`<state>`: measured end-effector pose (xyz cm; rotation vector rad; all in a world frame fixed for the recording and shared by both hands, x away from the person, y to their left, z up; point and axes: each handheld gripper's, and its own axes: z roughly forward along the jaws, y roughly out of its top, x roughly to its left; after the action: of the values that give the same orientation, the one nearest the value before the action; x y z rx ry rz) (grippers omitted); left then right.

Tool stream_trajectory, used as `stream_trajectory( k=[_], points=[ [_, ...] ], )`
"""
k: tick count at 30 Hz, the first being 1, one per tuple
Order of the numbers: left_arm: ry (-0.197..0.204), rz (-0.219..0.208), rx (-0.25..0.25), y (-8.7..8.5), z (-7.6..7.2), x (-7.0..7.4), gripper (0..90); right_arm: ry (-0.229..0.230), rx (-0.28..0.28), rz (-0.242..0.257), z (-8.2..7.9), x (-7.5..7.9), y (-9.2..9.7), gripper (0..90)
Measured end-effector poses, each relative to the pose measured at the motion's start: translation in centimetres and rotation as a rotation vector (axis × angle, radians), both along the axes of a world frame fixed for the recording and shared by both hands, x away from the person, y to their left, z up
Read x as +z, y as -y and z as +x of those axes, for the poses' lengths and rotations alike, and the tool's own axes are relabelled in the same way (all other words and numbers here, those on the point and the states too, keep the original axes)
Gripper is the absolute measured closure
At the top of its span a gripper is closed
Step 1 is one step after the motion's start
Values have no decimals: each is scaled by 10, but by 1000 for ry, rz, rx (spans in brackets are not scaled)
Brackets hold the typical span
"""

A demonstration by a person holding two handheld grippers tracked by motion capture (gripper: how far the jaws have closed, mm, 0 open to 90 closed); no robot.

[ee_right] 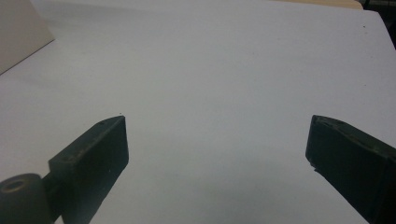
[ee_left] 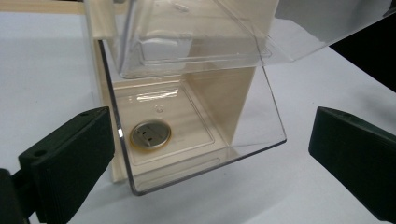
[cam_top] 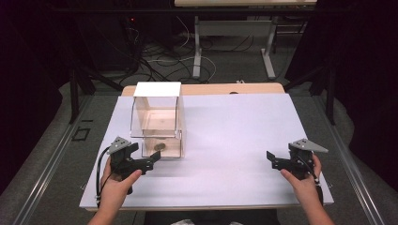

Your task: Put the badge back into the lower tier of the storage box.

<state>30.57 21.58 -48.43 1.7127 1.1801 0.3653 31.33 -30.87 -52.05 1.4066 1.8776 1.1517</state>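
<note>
White worktop (cam_top: 234,136) carries a clear plastic box (cam_top: 157,123), its front flap raised.
Inside lies a round metal disc (ee_left: 150,134); left gripper (ee_left: 210,149) and right gripper (ee_right: 217,154) jaws spread, empty.

text: none legible | labels: none | numbers: none | signs: none on any surface

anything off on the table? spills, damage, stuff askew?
Nothing stands out. The clear box stands upright on the table, a small round metal piece lying flat on its floor. No spills or breakage visible. Left gripper and right gripper are both open, holding nothing.
</note>
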Motion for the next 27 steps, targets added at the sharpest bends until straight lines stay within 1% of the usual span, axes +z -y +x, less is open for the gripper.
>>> stream_trajectory(
  k=[1, 3, 11, 13, 17, 21, 22, 27],
  points=[
    [-1, 2, 2, -2, 0, 1, 6, 1, 0, 1, 0, 0, 0, 57],
    [-2, -7, 8, -5, -1, 1, 6, 4, 2, -4, 0, 0, 1, 56],
    [-8, 12, -2, -15, -3, 4, 6, -1, -3, -2, 0, 0, 1, 58],
    [-11, 7, 5, -18, -4, 4, 6, 0, -2, -5, 1, 0, 1, 57],
    [2, 9, 30, -26, -3, 3, 6, 2, -1, -7, 1, -1, 1, 58],
    [-5, 9, 55, -35, -1, 1, 6, -5, -5, 0, 0, -1, 1, 59],
    [-3, 10, 61, -37, 0, 1, 6, -2, -3, -4, 1, -1, 1, 59],
    [-16, 13, 95, -47, 4, -2, 6, 1, 0, -8, 1, -1, 1, 59]
  ],
)
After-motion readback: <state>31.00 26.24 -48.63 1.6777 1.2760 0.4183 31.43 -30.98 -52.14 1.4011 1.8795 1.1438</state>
